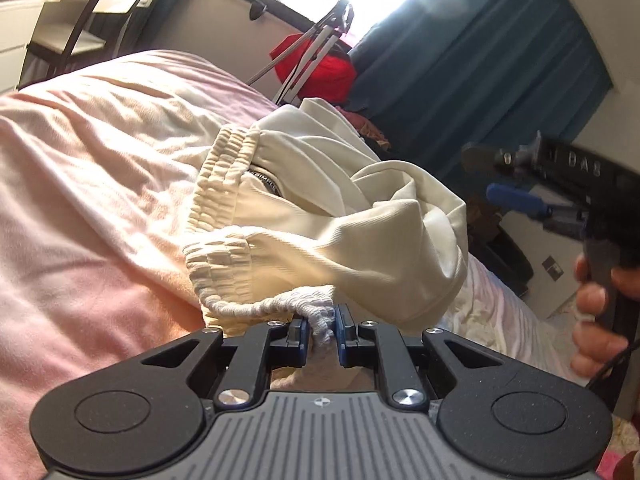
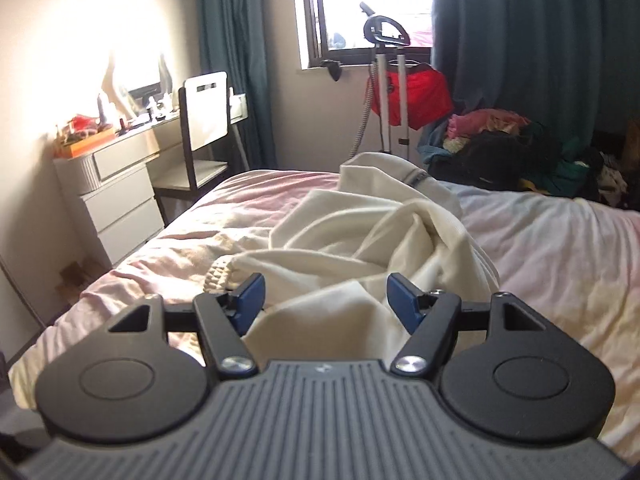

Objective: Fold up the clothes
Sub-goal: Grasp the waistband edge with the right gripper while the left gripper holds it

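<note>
A cream garment with a ribbed elastic waistband and a zip (image 1: 320, 208) lies crumpled on the pink bed cover (image 1: 100, 160). My left gripper (image 1: 322, 330) is shut on the ribbed waistband edge (image 1: 280, 304) and holds it up. In the right wrist view the same garment (image 2: 360, 240) lies bunched on the bed. My right gripper (image 2: 324, 300) is open and empty, hovering just above the near folds of the cloth. The right gripper also shows in the left wrist view (image 1: 520, 196), held by a hand off the bed's right side.
A grey dresser (image 2: 116, 196) and a chair (image 2: 204, 132) stand left of the bed. A garment steamer with a red cloth (image 2: 412, 96) stands under the window. A pile of clothes (image 2: 520, 148) lies past the bed's far right, before teal curtains.
</note>
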